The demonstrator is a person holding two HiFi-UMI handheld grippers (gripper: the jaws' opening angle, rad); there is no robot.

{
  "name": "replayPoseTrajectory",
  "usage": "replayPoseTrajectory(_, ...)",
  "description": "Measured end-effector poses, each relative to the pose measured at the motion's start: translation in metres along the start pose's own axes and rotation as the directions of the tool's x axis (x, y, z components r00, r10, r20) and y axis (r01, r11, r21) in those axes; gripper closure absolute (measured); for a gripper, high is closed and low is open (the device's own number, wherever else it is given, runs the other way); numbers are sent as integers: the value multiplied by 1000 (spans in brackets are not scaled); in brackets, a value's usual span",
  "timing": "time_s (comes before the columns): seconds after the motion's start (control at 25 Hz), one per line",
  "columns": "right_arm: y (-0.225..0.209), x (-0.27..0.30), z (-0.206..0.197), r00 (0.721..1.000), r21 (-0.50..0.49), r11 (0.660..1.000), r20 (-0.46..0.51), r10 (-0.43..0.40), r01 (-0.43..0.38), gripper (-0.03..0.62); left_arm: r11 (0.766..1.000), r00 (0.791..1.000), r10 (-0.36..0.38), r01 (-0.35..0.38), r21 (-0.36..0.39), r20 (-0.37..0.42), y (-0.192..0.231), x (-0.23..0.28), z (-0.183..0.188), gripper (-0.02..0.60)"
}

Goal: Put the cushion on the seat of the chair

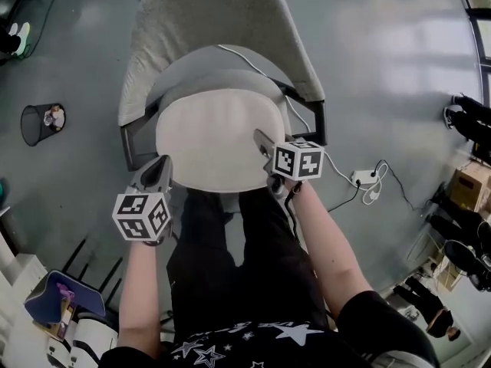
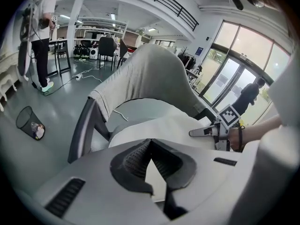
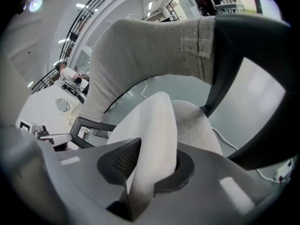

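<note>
Two grippers hold the cushion (image 1: 219, 140), a pale, smooth, rounded pad at the centre of the head view, over the grey woven seat (image 1: 222, 79) of the chair (image 1: 222, 18). The left gripper (image 1: 159, 171) has narrow jaws, nearly meeting on the cushion's lower-left edge. The right gripper (image 1: 265, 148) clamps a thick soft fold at its lower-right edge. Each carries a cube printed with black-and-white square markers. Around them curve the felt-like backrest and dark arms (image 1: 132, 140), and a thin white cable (image 1: 253, 67) crosses the seat.

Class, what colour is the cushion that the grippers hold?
Off-white. The cushion shows best in the head view.
</note>
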State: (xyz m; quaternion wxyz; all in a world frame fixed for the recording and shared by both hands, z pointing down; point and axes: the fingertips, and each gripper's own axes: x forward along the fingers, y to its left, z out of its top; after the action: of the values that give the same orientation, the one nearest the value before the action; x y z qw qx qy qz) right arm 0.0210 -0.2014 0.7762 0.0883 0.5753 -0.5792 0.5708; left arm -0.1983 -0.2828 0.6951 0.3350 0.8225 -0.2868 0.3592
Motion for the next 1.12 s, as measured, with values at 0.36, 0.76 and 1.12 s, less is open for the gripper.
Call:
replayPoseTrajectory(0.36,-46,20,-9,999,-54,998,-17,-45,44,411,1000,999,13,-14,-7,-43,-18,15,-19,572)
replayPoseTrajectory(0.76,-53,6,-19,995,-61,994,-20,-97,96,304,999,999,39,-39,-18,-39,-32,24,-24,572)
replayPoseTrajectory(1.12,-34,-35,-14,992,-124,985,-23,-123,120,301,997,997,72,-71,-40,32,-51,6,-6,572)
